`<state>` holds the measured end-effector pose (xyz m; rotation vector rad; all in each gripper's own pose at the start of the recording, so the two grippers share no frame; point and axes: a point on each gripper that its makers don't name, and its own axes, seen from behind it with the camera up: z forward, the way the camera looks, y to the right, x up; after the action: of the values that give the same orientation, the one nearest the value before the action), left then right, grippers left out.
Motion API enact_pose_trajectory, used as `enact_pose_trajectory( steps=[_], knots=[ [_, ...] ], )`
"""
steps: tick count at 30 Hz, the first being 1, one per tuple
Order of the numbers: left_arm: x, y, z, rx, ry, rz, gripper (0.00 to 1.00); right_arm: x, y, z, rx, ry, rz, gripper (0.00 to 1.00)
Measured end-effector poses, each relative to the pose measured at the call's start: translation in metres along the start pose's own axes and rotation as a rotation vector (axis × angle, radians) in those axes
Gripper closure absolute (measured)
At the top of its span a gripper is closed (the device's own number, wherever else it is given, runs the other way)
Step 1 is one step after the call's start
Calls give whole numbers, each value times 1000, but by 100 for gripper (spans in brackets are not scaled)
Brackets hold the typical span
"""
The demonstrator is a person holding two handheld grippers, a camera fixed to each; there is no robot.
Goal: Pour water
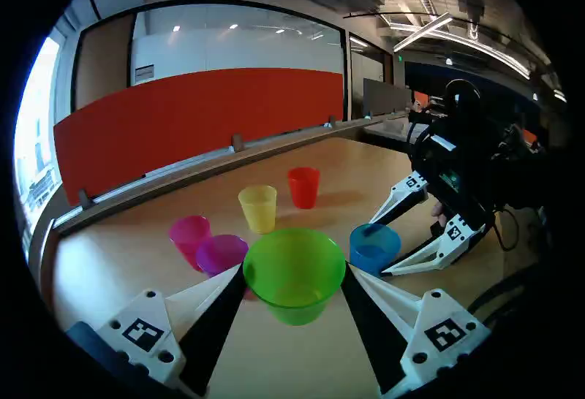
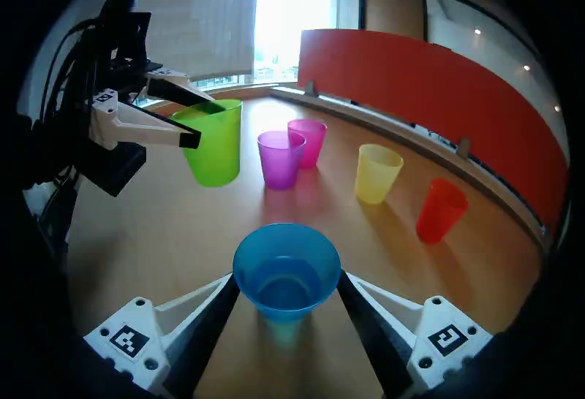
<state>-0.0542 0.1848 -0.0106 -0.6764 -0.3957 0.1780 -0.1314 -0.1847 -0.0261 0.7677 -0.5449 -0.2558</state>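
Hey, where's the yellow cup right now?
The yellow cup stands on the table; in the left gripper view it is just beyond the green cup, with the red cup to its right and the pink cup to its left.

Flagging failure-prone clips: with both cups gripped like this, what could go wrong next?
The blue cup, apparently holding water, is pinched on tapered walls by the right gripper; tipping it may let it slip. The green cup in the left gripper is apart from it, so a pour could splash the table. The purple cup and pink cup stand close by and could be knocked.
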Motion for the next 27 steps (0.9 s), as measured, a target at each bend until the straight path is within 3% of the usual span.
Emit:
enact_pose_trajectory(
  steps=[12, 27],
  knots=[
    [-18, -6, -31, 46, 10, -50, 12, -1, -2, 5, -4, 4, -11, 5],
    [-29, -9, -48, 74, 35, -84, 12, -1, 1, 6, -23, 27, 2, 10]
  ],
)
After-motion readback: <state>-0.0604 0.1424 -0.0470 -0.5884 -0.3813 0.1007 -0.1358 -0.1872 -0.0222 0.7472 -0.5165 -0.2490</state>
